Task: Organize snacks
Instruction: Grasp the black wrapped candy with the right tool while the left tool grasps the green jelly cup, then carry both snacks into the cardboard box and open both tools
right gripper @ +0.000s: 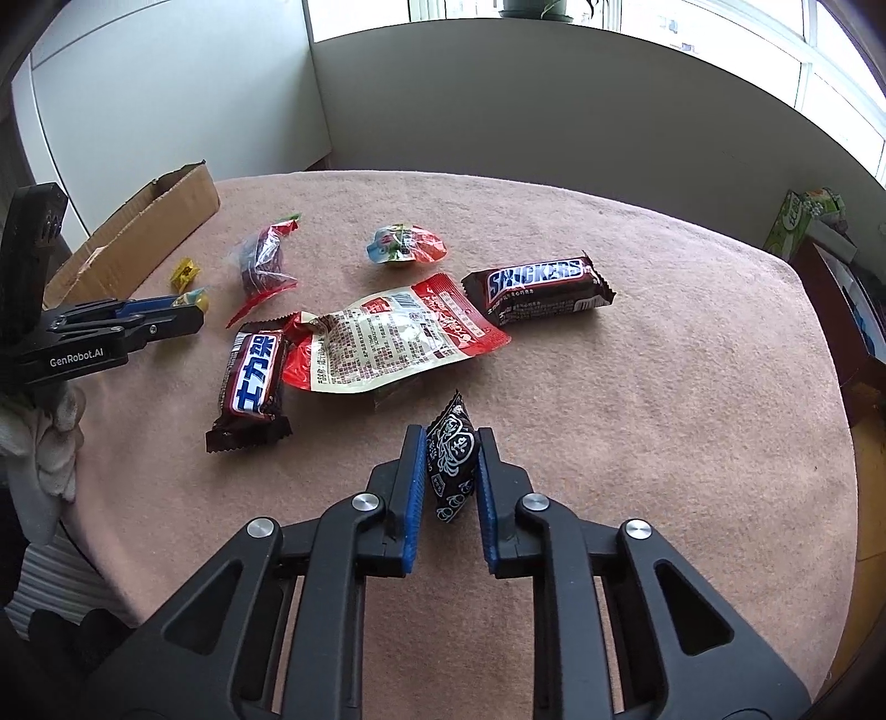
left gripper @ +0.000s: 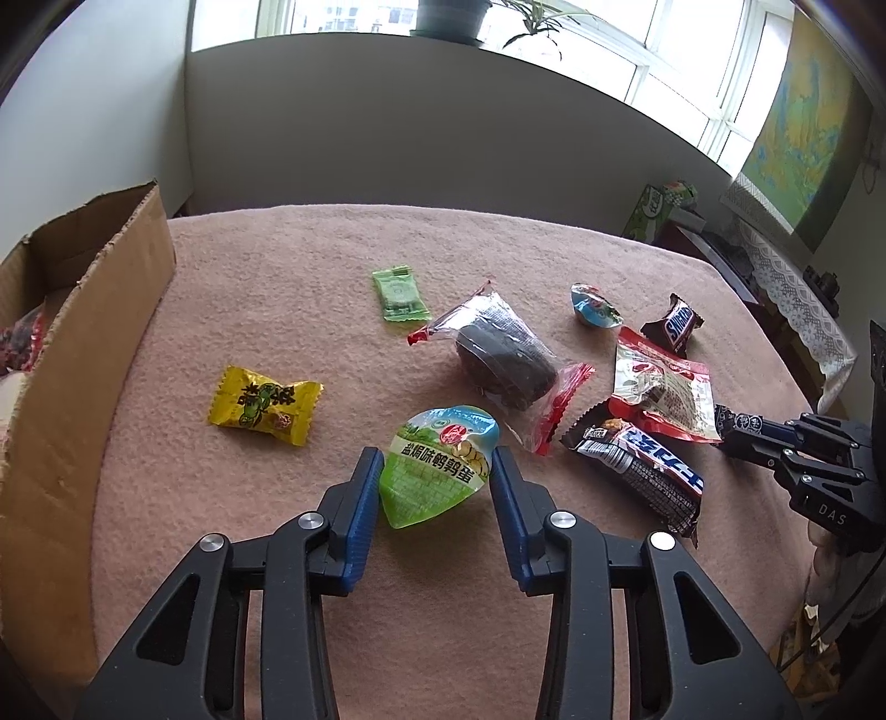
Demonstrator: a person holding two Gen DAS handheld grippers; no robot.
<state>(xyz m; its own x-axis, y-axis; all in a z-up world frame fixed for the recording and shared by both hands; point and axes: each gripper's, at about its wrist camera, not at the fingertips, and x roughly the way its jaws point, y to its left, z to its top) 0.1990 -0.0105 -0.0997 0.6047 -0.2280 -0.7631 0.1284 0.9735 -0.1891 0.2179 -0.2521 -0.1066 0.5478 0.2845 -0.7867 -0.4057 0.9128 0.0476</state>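
While tools grip snacks, cardboard box (left gripper: 83, 332) holds red-wrapped packets (left gripper: 19, 343).

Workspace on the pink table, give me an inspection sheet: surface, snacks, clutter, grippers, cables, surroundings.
Surface: pink cloth covers the table.
Job's things: green egg pack; black candy; Snickers bar; yellow candy; cardboard box at the left edge.
Clutter: nothing seen beyond loose snacks.
Grippers: left gripper closed on the green egg pack; right gripper shut on the black candy.
Cables: nothing seen.
Surroundings: window, potted plant, wall map.
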